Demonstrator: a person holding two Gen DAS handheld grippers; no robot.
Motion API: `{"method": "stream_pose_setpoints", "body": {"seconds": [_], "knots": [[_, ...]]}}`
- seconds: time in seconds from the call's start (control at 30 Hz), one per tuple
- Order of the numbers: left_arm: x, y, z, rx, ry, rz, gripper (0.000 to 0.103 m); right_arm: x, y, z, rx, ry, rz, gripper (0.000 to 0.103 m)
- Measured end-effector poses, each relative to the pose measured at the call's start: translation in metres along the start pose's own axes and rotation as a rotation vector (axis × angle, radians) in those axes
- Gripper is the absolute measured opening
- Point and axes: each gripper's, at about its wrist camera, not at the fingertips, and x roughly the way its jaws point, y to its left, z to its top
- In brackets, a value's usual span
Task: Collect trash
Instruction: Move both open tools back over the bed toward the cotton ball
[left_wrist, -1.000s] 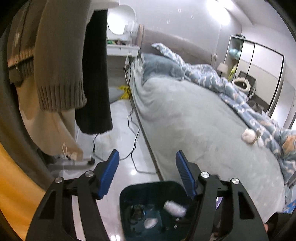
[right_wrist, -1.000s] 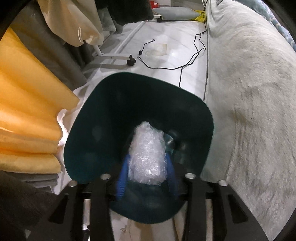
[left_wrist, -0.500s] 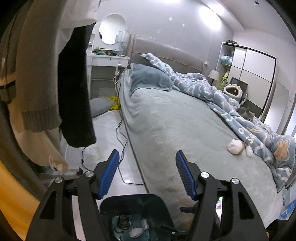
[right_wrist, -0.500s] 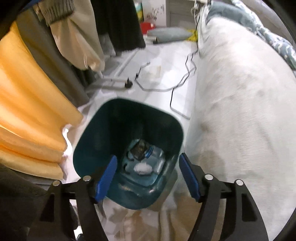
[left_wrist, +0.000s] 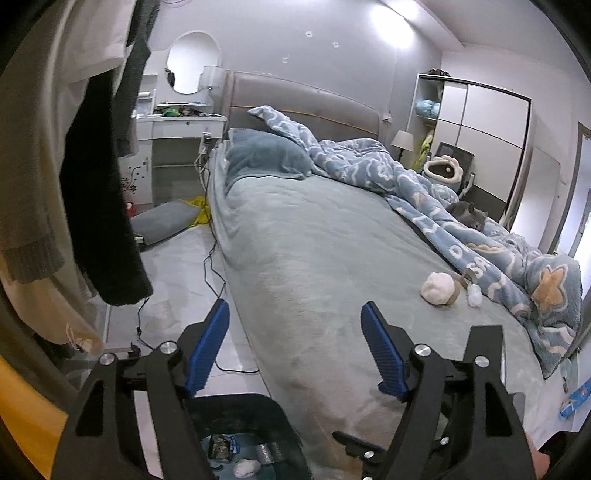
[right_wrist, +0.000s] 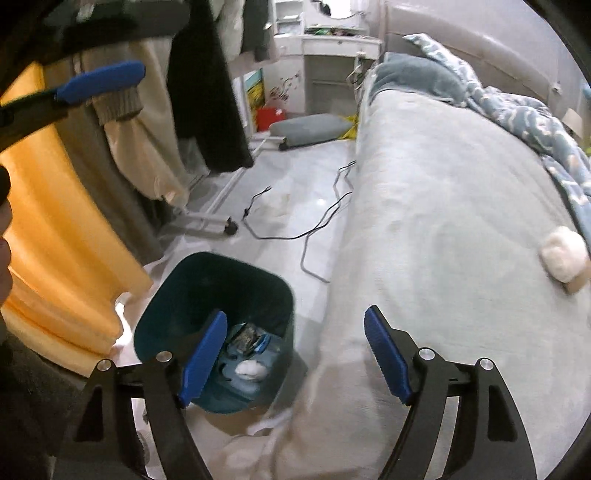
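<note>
A dark teal trash bin (right_wrist: 177, 288) stands on the floor beside the bed, with wrappers and a white wad (right_wrist: 251, 369) inside; its rim also shows in the left wrist view (left_wrist: 236, 402). A crumpled white tissue ball (left_wrist: 437, 288) lies on the grey bed sheet near the blue duvet, with a small white scrap (left_wrist: 474, 294) next to it; the ball shows in the right wrist view (right_wrist: 563, 253) too. My left gripper (left_wrist: 295, 347) is open and empty above the bed edge. My right gripper (right_wrist: 295, 354) is open and empty, above the bin and bed edge.
The bed (left_wrist: 314, 240) fills the right side, with a blue duvet (left_wrist: 424, 184) and a grey cat (left_wrist: 467, 214). Hanging clothes (left_wrist: 96, 166) and an orange curtain (right_wrist: 55, 221) stand left. Black cables (right_wrist: 314, 229) and a rack wheel (right_wrist: 231, 228) lie on the floor.
My right gripper opened and let the clear plastic wad drop into the bin, then rose and drew back. My left gripper lifted and tilted up toward the bed.
</note>
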Motion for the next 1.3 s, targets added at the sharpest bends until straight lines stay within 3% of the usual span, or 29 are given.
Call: {"method": "stream_pose_setpoints", "body": {"seconds": [0.43,1.3], "knots": [[0.023,-0.051,0.0,0.018,0.024,-0.047,0.089,-0.054,-0.079,-0.012,0.078,-0.103,-0.135,0.085],[0.112,-0.146,0.005,0.04,0.083,-0.126,0.09,-0.102,-0.245,-0.037,0.252,-0.165,-0.293,0.085]]}}
